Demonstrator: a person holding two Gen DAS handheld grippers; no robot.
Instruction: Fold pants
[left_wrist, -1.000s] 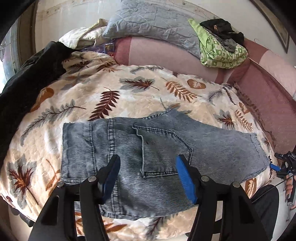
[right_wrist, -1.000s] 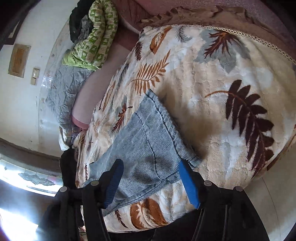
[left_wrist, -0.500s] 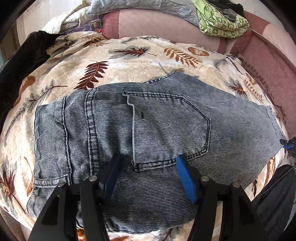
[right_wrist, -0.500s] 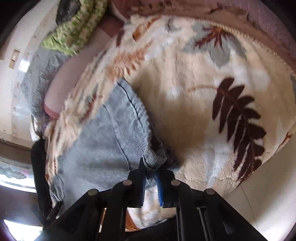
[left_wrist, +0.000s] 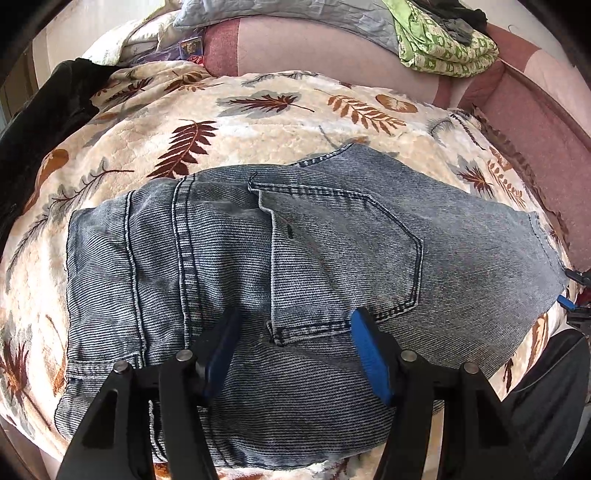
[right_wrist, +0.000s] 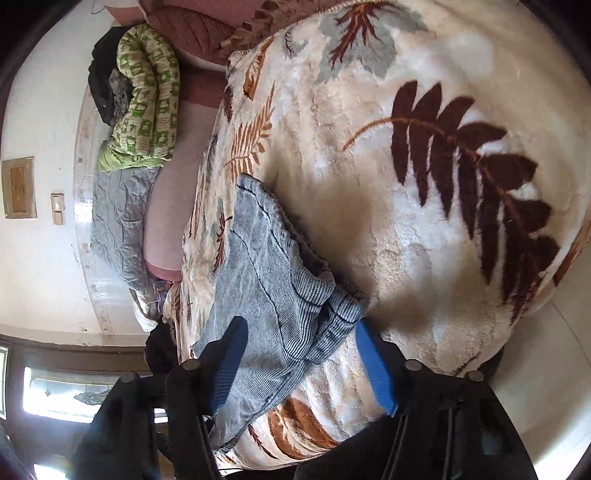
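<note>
1. Left gripper (left_wrist: 295, 354): you are holding it with the jaws spread wide, gripping nothing. It is hovering over the near edge of the pants, its blue pads (left_wrist: 369, 358) sitting either side of the bottom corner of the back pocket (left_wrist: 343, 258).

2. Right gripper (right_wrist: 299, 365): you are holding it with the jaws wide apart too, nothing clamped. The bunched hem of the pants (right_wrist: 280, 295) is lying between the two fingers; whether the pads are touching the cloth, you cannot tell. In the left view its blue tip is peeking in at 3 o'clock (left_wrist: 565, 302), just beside the hem end of the pants.

3. Pants (left_wrist: 280, 280): grey-blue denim, lying folded lengthwise and flat across the near part of the bed, running from 9 o'clock to 3 o'clock in the left view, pocket side up.

4. Blanket (left_wrist: 258, 122): cream plush with brown and grey leaves, lying under the pants and spreading toward 12 o'clock.

5. Black garment (left_wrist: 40, 114): lying at 10 o'clock along the blanket's edge.

6. Pink bolster (left_wrist: 314, 55): running along the far edge of the blanket at 12 o'clock.

7. Grey quilt (left_wrist: 295, 14) and green patterned cloth (left_wrist: 443, 51): resting on the bolster at 12 and 1 o'clock, dark clothing sitting on the green cloth.
</note>
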